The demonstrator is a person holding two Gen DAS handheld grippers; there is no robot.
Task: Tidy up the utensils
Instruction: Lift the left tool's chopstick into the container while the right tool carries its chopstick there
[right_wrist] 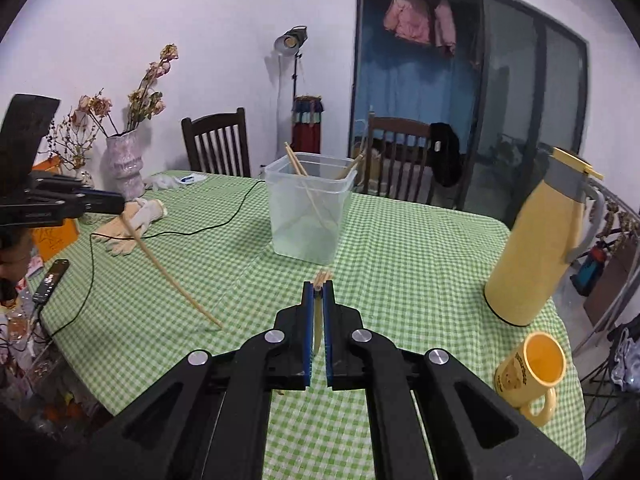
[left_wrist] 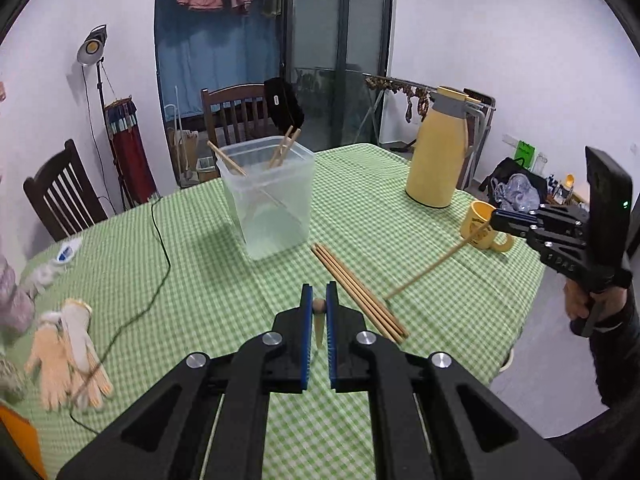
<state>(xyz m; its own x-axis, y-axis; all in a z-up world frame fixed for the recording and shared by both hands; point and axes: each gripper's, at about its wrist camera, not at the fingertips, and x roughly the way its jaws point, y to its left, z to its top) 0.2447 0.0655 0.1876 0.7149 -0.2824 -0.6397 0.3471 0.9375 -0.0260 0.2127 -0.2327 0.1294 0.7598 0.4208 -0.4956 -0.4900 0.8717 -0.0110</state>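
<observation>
While several wooden chopsticks already lean inside the clear plastic tub (left_wrist: 267,196), the job looks about half done: the left claw (left_wrist: 319,312) is clamped on one pale chopstick, a bundle of brown wooden chopsticks (left_wrist: 358,292) lies on the green-checked bench (left_wrist: 200,264), and the right claw (right_wrist: 318,312) pinches another single chopstick. Only the right view shows the pink vase of dried flowers (right_wrist: 125,164).
</observation>
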